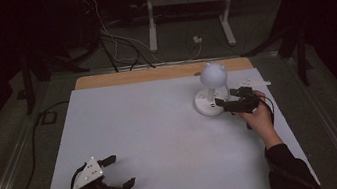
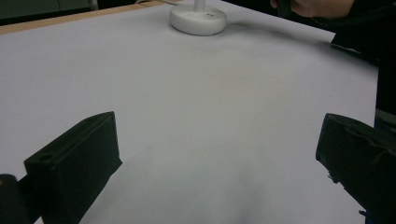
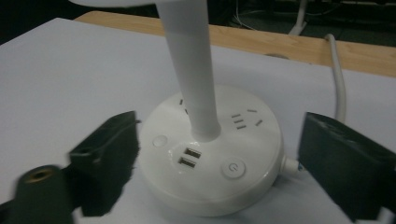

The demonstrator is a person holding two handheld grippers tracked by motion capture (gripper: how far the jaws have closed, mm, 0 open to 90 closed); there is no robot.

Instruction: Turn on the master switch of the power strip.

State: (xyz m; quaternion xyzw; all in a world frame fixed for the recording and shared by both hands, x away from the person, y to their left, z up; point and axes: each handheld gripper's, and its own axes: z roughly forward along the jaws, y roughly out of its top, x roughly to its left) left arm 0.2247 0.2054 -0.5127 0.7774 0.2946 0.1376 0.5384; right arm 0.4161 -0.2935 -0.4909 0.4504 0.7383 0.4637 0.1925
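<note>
The room around the tabletop (image 1: 161, 126) is lying in near darkness, while the white sheet is catching dim, even light from above. The lamp (image 1: 212, 75) is glowing palest. Beside the lamp base (image 3: 212, 154), the right tool's (image 3: 219, 158) left jaw is smearing with motion blur. In the left gripper view, soft grey shadows are mottling the sheet.

Black two-jaw left gripper (image 1: 117, 172) at lower left of frame, topped by grey three-cornered plate; matching right gripper (image 1: 224, 100) at right; dark sleeves, thin black cable.
</note>
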